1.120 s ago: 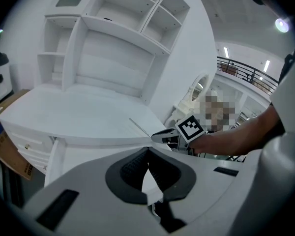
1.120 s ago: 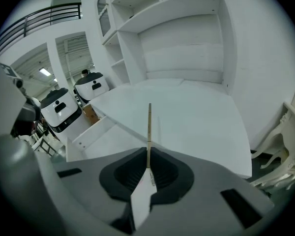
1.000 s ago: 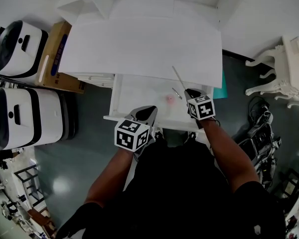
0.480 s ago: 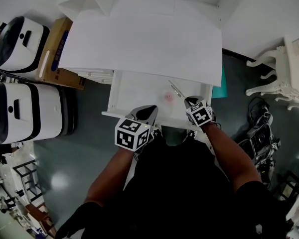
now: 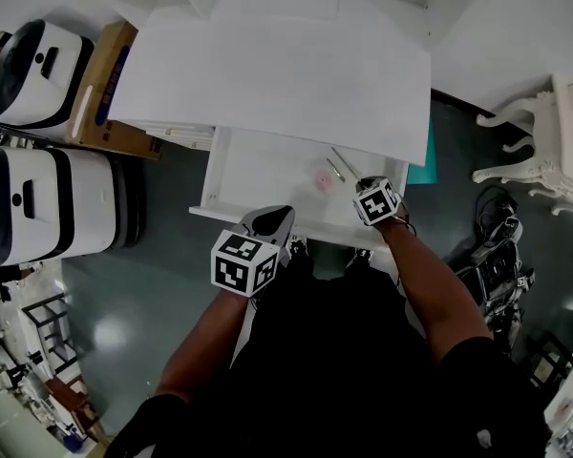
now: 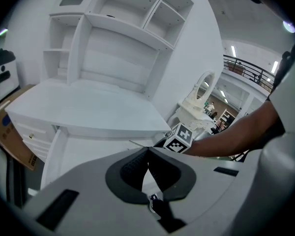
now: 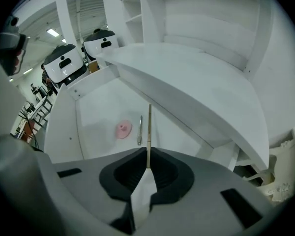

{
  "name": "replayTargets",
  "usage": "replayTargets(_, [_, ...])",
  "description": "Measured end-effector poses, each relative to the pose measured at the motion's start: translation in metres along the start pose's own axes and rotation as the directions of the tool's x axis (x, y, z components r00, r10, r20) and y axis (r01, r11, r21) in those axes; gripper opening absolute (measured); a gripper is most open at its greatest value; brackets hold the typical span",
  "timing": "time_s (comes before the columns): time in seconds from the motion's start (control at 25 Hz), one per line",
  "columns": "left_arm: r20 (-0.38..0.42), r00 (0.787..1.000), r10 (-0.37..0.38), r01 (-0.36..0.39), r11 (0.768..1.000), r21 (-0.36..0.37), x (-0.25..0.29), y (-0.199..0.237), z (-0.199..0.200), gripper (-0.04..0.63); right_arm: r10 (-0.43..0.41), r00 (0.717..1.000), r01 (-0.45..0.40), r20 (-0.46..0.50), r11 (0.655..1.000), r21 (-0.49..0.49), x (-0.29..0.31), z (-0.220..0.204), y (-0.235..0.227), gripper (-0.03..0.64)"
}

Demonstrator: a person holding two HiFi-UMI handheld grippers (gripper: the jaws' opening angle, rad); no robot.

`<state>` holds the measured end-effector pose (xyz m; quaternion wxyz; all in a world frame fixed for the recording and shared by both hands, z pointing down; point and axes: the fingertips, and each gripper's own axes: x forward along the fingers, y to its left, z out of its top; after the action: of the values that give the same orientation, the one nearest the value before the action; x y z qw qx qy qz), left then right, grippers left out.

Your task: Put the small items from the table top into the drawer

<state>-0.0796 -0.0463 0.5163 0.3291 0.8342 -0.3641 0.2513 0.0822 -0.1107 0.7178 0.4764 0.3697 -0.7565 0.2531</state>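
Near the open drawer's [image 5: 258, 175] front edge, the left gripper [image 6: 147, 163] hangs closed and empty. The right gripper [image 7: 147, 168] pinches a thin stick [image 7: 148, 132] low over the drawer, likely to lay it beside a pink disc [image 7: 123, 129] and small metal tool [image 7: 139, 129]. The white tabletop [image 5: 277, 74] lies beyond.

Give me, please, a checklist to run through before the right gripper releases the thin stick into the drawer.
1. The right gripper is shut on the thin stick: ok.
2. The drawer is open below it: ok.
3. The thin stick's far end is clear of the table top's front edge: cannot tell.
4. Bare drawer floor lies beside the pink disc and the metal piece: ok.
5. The left gripper is shut, empty, apart from the stick: ok.
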Motion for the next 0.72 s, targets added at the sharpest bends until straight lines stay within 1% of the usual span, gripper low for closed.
replayTargets(0.2, [-0.008,1.0,0.017,-0.017,1.0,-0.016,0.0,0.006,-0.002,0.003,-0.018,1.0,0.018,-0.021,1.0,0.023,0.02,-0.002,-0.014,0.044])
replayTargets(0.56, [-0.019,0.999,0.03,-0.03,0.999,-0.038,0.007,0.01,0.003,0.003,-0.01,0.995,0.006,-0.102,0.999,-0.032,0.041,-0.016,-0.02,0.044])
replayTargets(0.72, [-0.021,0.999,0.031,-0.032,0.998,-0.049,0.011,0.01,0.006,0.005,-0.005,0.993,0.001,-0.119,0.999,-0.033,0.048,-0.017,-0.023,0.044])
